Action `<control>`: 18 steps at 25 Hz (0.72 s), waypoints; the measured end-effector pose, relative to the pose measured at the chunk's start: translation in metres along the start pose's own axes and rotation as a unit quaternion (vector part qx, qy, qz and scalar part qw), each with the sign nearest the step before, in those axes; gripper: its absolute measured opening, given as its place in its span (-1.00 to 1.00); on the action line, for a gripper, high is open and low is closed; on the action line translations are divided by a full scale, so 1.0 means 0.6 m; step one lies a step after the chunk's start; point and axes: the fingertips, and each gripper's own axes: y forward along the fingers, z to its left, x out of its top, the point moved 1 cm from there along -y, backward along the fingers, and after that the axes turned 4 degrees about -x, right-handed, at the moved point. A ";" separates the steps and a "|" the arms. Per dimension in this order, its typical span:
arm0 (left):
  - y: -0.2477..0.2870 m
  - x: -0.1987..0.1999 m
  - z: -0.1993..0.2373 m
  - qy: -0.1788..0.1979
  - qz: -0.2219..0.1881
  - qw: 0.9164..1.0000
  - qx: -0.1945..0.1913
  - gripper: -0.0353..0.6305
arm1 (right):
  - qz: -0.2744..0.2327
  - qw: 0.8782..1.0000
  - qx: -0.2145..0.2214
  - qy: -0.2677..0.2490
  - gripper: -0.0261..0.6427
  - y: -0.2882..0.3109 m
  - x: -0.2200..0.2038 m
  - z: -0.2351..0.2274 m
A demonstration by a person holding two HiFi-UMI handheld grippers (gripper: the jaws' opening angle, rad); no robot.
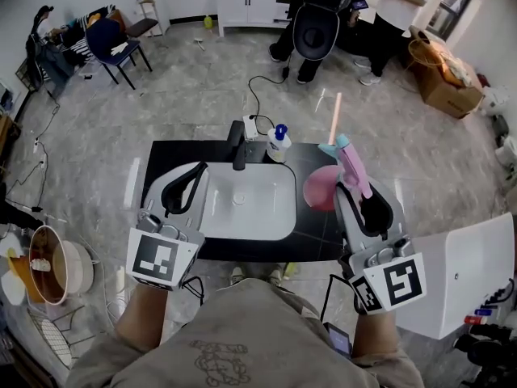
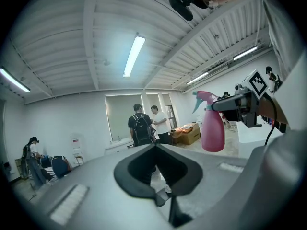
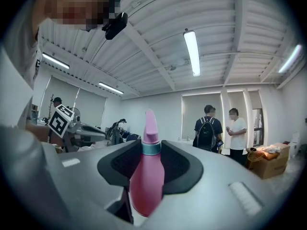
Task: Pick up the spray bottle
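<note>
The pink spray bottle [image 1: 321, 189] with a teal collar is lifted off the black counter [image 1: 317, 226], over its right part. My right gripper [image 1: 349, 186] is shut on the bottle's neck, and the right gripper view shows the bottle [image 3: 146, 176] pinched between the dark pads [image 3: 180, 169]. My left gripper [image 1: 198, 168] hangs over the left edge of the white sink [image 1: 266, 217], shut, with nothing in it; its pad tips [image 2: 154, 145] meet. From the left gripper view the bottle [image 2: 212, 128] appears to the right, held by the right gripper [image 2: 219, 107].
A black faucet [image 1: 237, 145] and a white soap bottle with a blue cap [image 1: 279, 144] stand behind the sink. A white box [image 1: 464, 277] sits to the right and a bowl [image 1: 48, 265] to the left. People [image 1: 323, 14] stand at the back near a cardboard box [image 1: 444, 87].
</note>
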 end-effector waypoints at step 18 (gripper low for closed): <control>-0.009 -0.113 -0.049 -0.034 0.073 0.997 -0.020 -0.89 | 0.097 0.994 0.047 0.026 -0.45 0.007 -0.131 0.056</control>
